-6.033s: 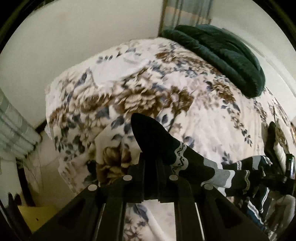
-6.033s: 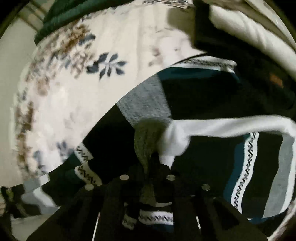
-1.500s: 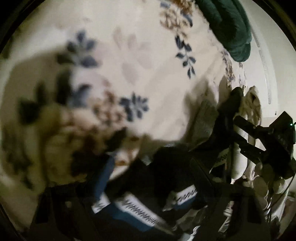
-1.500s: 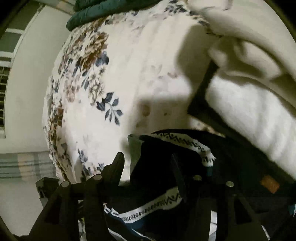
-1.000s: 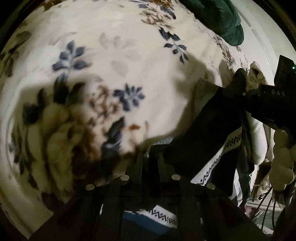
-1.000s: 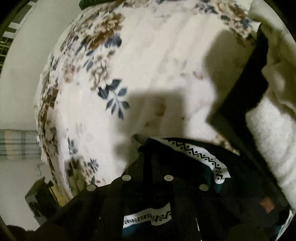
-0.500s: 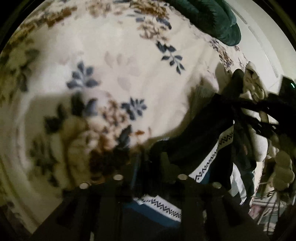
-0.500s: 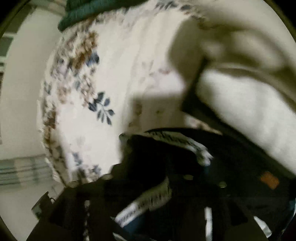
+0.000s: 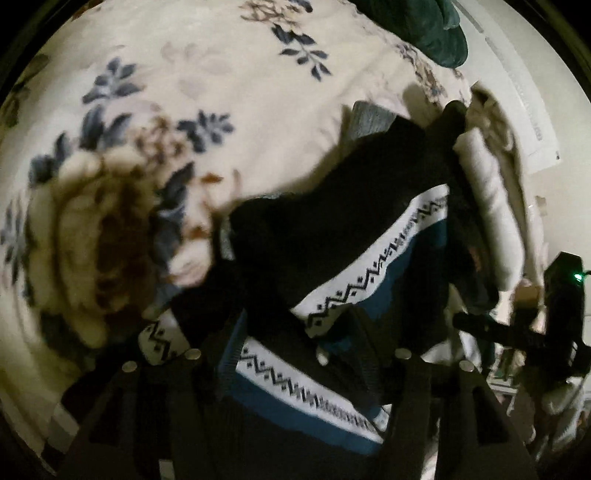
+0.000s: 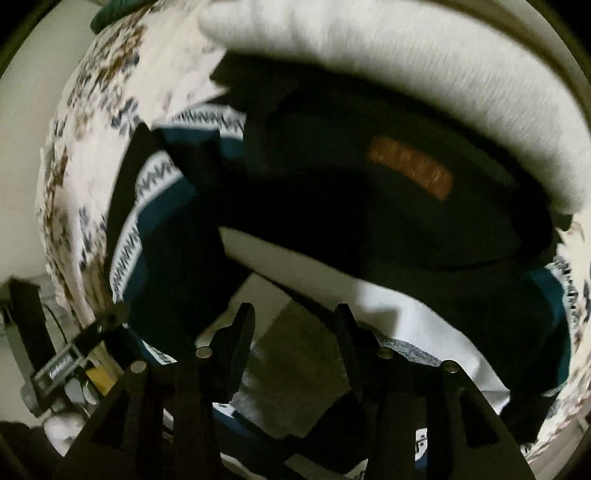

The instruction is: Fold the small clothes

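Floral bedding fills the left wrist view, cream with blue and brown flowers, and a dark green blanket sits bunched at the far edge. On it lies the sock, black with white zigzag bands and teal stripes, doubled over so one layer rests on another right at the left gripper. Its fingers look spread with cloth lying across and between them, though blur and darkness make it hard to be sure they pinch nothing; it reads as a let-go after laying the fold down. Off to the right the right gripper shows as a dark frame with a green light, near a white rolled cloth. Half a second ago this pair of fingers sat close together on the sock; now they stand wider. Over to the right wrist view: the right gripper has its jaws clearly apart and holding nothing, hovering over a white and grey patch of the sock, with a black garment carrying an orange label lying just beyond and the white roll arching above. A second ago these jaws were closed on the sock; now they are free, probably because the fold is set.
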`<action>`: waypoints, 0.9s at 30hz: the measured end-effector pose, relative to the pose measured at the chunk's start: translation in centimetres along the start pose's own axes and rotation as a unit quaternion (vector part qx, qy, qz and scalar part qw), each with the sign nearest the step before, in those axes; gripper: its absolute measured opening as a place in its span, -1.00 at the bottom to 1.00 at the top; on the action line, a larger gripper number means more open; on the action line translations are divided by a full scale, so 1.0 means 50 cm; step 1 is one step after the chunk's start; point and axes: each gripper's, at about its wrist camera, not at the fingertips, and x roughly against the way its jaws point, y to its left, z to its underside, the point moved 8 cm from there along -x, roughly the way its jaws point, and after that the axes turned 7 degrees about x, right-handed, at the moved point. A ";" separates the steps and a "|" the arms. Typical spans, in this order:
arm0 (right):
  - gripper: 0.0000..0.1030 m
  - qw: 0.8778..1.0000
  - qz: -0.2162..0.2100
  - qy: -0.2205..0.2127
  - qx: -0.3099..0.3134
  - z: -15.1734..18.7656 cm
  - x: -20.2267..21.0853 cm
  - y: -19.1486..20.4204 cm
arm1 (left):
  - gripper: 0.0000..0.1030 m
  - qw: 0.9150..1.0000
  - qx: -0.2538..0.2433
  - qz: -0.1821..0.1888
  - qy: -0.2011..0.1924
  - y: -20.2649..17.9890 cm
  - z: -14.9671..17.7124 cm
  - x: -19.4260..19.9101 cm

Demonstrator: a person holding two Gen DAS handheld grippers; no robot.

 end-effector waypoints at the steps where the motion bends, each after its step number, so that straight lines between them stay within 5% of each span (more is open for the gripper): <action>1: -0.10 1.000 0.001 0.005 0.007 0.005 -0.012 0.002 | -0.03 1.000 -0.002 -0.005 -0.007 -0.001 -0.004 -0.005; 2: -0.39 1.000 0.005 0.005 0.012 0.008 -0.020 0.002 | -0.49 1.000 -0.008 -0.003 -0.018 -0.006 -0.008 -0.006; 3: -0.90 1.000 0.017 -0.003 0.019 0.008 -0.023 0.002 | -0.89 1.000 -0.015 -0.003 -0.017 -0.009 -0.010 -0.008; 9: -0.92 0.993 0.074 -0.083 -0.032 -0.017 0.033 -0.046 | -0.89 0.999 -0.026 -0.008 -0.017 -0.003 -0.009 -0.005; 14: -0.90 0.995 0.053 -0.061 -0.052 -0.028 0.026 -0.062 | -0.82 0.999 -0.034 -0.017 -0.013 -0.003 -0.010 0.006; 16: -0.68 0.996 0.044 -0.048 -0.063 -0.019 0.027 -0.061 | -0.81 0.999 -0.045 -0.025 -0.016 -0.010 -0.010 0.019; 18: -0.01 0.994 0.027 -0.058 -0.085 -0.001 0.056 -0.073 | -0.52 0.996 -0.068 -0.047 -0.025 -0.016 -0.008 0.036; 19: 0.08 0.992 0.015 -0.074 -0.105 0.017 0.083 -0.081 | -0.37 0.993 -0.085 -0.078 -0.036 -0.016 -0.009 0.048; 21: 0.11 0.986 -0.006 -0.097 -0.139 0.062 0.135 -0.098 | 0.24 0.989 -0.107 -0.085 -0.055 -0.020 -0.012 0.065; 23: 0.13 0.979 -0.003 -0.115 -0.169 0.116 0.179 -0.122 | 0.56 0.984 -0.125 -0.096 -0.080 -0.023 -0.014 0.085; 27: 0.13 0.964 0.027 -0.133 -0.231 0.251 0.242 -0.188 | 0.83 0.979 -0.145 -0.096 -0.106 -0.033 -0.001 0.103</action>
